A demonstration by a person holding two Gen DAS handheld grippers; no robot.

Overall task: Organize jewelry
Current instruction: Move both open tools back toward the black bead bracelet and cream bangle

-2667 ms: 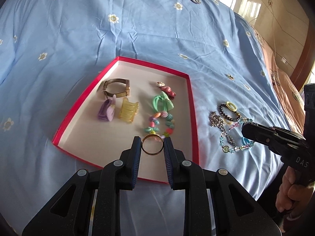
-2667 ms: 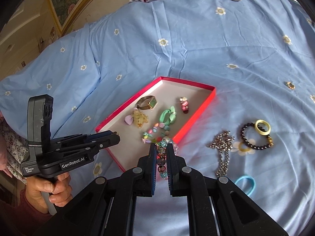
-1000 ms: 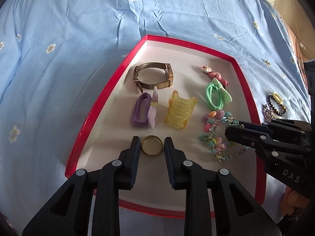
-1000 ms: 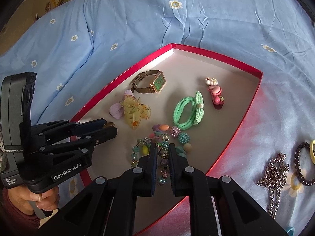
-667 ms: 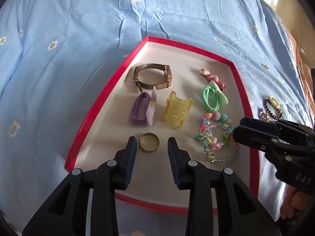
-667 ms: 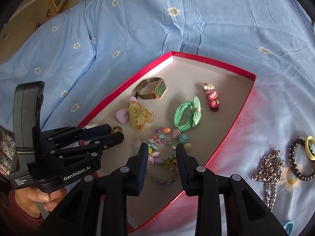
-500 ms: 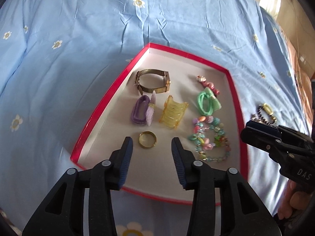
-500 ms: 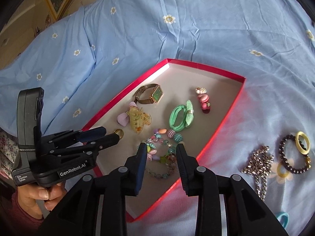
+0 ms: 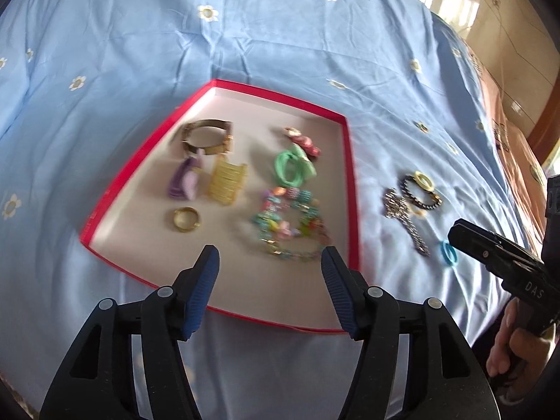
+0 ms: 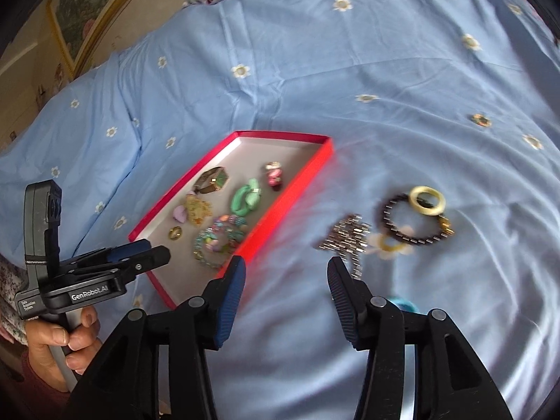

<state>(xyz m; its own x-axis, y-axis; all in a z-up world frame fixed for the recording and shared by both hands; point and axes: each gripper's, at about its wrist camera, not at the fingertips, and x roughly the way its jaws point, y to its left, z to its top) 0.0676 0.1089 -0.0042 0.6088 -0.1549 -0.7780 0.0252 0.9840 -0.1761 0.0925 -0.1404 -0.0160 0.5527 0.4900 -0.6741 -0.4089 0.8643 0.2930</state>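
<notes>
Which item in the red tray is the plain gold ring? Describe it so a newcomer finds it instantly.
On the blue bedspread lies a red-rimmed tray. The gold ring sits near its front left corner, just below the purple hair clip. It is the only small, plain metal band there.

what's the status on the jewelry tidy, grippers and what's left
Both hand-held grippers opening, empty. Gold ring in red tray. Silver chain, dark bracelet on bedspread.

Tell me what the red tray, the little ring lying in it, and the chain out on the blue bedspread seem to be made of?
The shallow red tray looks like cardboard: thin folded walls, matte pale floor. The small gold-coloured ring looks like polished metal, though blur leaves plated plastic possible. The silver link chain appears metal, with bright glinting links.
</notes>
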